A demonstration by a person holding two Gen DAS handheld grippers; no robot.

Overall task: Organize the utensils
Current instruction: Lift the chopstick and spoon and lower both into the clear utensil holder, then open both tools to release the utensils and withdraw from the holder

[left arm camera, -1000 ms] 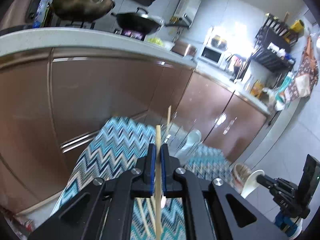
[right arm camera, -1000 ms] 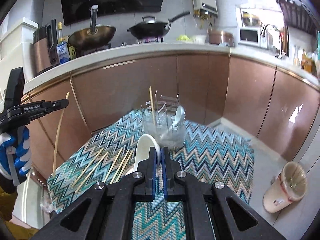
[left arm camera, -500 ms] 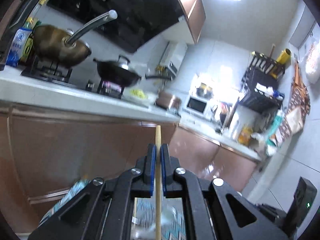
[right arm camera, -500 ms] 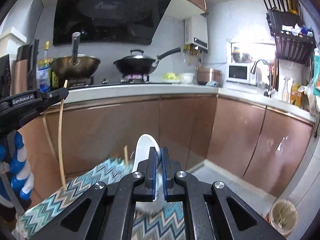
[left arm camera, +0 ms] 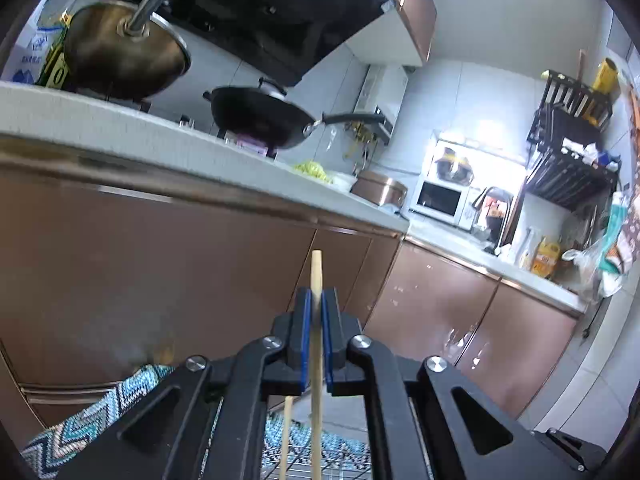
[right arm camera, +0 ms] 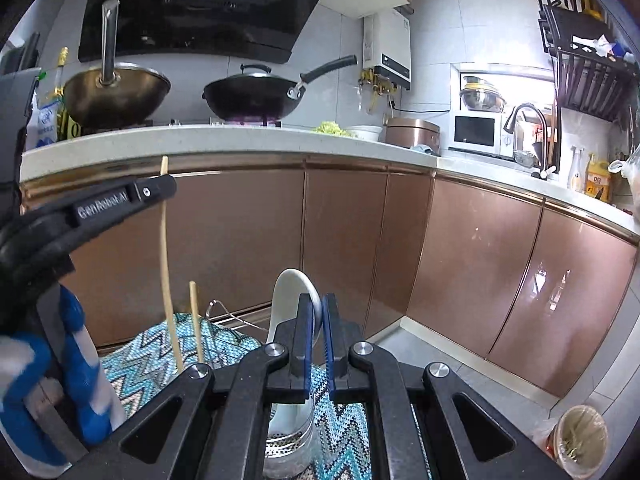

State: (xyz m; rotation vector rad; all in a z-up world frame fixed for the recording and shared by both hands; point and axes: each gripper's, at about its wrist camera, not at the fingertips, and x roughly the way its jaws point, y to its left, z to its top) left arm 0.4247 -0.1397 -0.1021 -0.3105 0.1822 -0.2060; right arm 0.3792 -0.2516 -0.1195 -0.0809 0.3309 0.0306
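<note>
Cabinets (right arm camera: 344, 240) behind chopstick (left arm camera: 316, 320) and spoon (right arm camera: 292, 300).

You can read one marking clearly: "GenRobot.AI" in pale letters along the side of the left gripper (right arm camera: 162, 190), left of the black wok (right arm camera: 252, 98). The bottle labels beside the brass wok (right arm camera: 116, 96) stay illegible.

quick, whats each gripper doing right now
Left gripper: closed on a chopstick, held upright.
Right gripper: closed on a white spoon.
</note>
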